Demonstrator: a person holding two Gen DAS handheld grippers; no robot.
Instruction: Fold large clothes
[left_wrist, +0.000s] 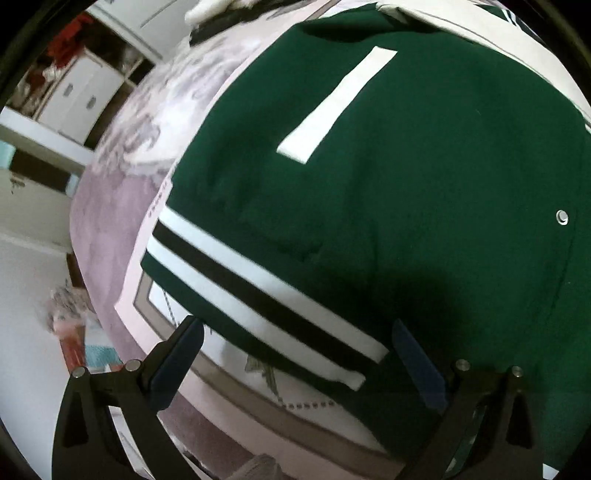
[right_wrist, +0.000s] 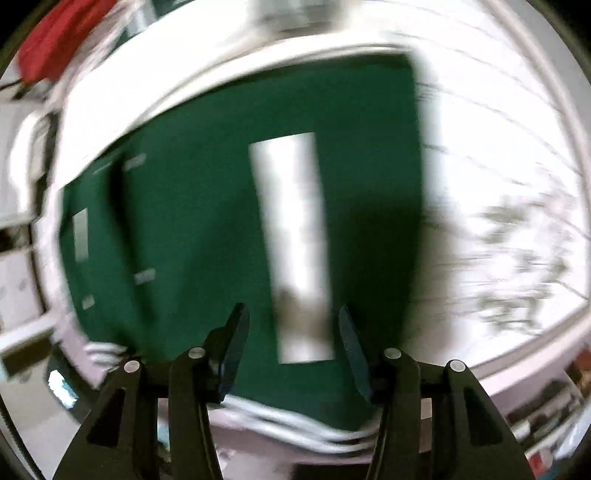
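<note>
We work over a bed (left_wrist: 110, 236) with a pale lilac patterned cover, and the green jacket (left_wrist: 406, 184) lies spread flat on it, taking up most of both views. We judge the fold has barely begun: the body looks smoothed out and neither tool holds cloth, so we are between grasps, lining up for the next one.

The left gripper (left_wrist: 299, 365) hangs above the jacket's striped hem (left_wrist: 258, 302), jaws wide apart and empty, with the hem's end corner between the fingers. The next move probably calls for dropping onto that hem edge and pinching both layers before lifting it across the body.

The right gripper (right_wrist: 291, 347) also has its jaws apart, gripping nothing, poised over the white pocket stripe (right_wrist: 295, 240) near the hem.

The left view is sharp and shows the hem bands, a metal snap (left_wrist: 562, 217) and wardrobe doors (left_wrist: 79, 96) beyond the bed. The right view is blurred, yet it alone shows the jacket's far straight edge and a second small white patch (right_wrist: 80, 233).
</note>
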